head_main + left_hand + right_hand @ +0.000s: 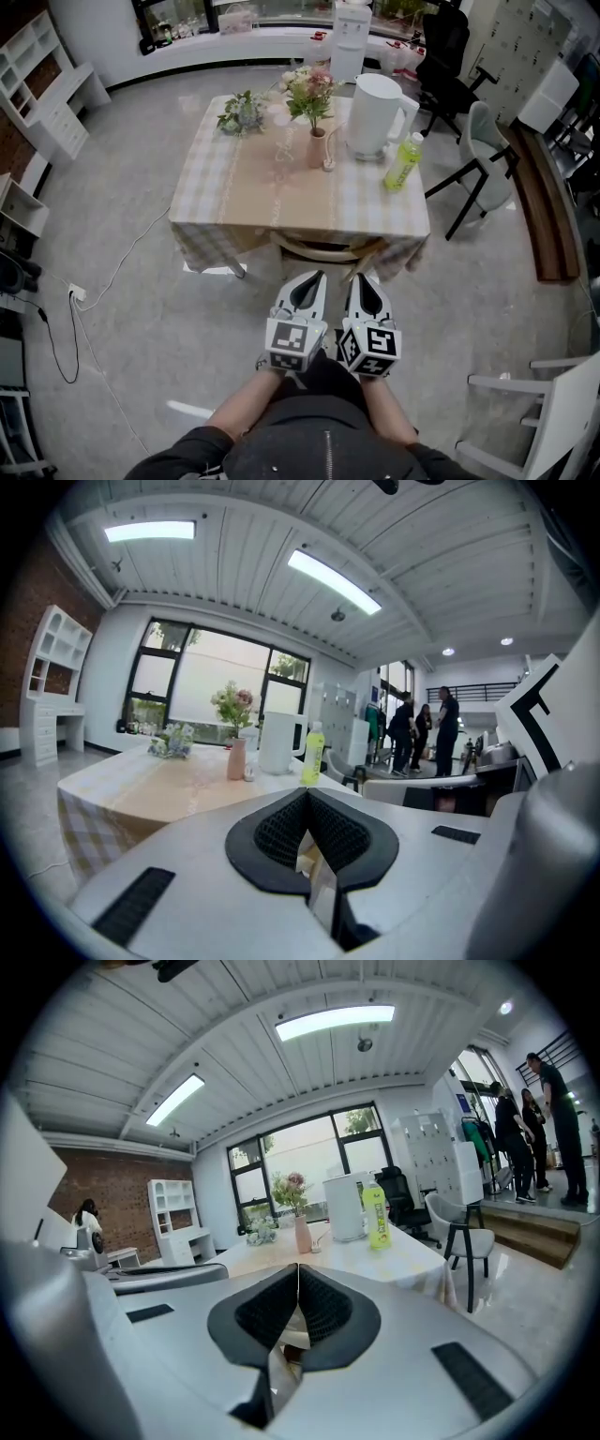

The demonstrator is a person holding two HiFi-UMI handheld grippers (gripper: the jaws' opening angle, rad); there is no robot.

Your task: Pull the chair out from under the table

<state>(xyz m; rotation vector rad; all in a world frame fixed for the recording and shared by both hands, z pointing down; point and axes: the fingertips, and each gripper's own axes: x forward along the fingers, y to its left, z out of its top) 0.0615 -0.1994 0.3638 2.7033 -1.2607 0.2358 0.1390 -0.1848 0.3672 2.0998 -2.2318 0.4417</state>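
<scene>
Head view is showing the chair (323,249) sitting tucked under the table's (234,187) near edge, only its curved wooden back peeking out. The left gripper (316,277) and right gripper (365,278) are hovering near it, both clenched on nothing. The chair is looking stiff and fairly light, and its back rail is probably offering the best hold.

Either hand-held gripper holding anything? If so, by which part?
Nothing held. The left hand-held gripper and right hand-held gripper are both shut and empty, just short of the chair back.
</scene>
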